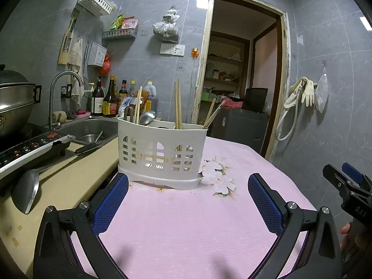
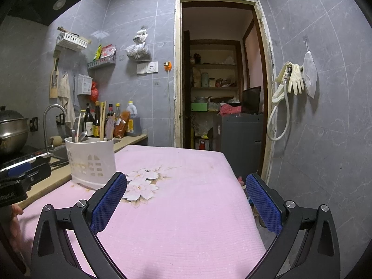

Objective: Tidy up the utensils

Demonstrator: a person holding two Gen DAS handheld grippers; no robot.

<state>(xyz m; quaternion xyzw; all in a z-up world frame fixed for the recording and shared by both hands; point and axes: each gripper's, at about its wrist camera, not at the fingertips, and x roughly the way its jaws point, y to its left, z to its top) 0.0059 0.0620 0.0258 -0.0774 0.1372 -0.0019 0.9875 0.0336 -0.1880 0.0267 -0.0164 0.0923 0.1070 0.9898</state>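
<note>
A white slotted utensil caddy stands on the pink cloth-covered table, holding wooden chopsticks, a metal spoon and other utensils. My left gripper is open just in front of the caddy, nothing between its blue pads. In the right wrist view the caddy sits at the left, and my right gripper hangs open over the bare cloth to its right. Each gripper shows at the edge of the other's view: the right gripper, the left gripper.
A beige counter at the left carries a metal spatula, an induction cooker with a steel pot, a sink and sauce bottles. An open doorway lies behind the table. Gloves hang on the right wall.
</note>
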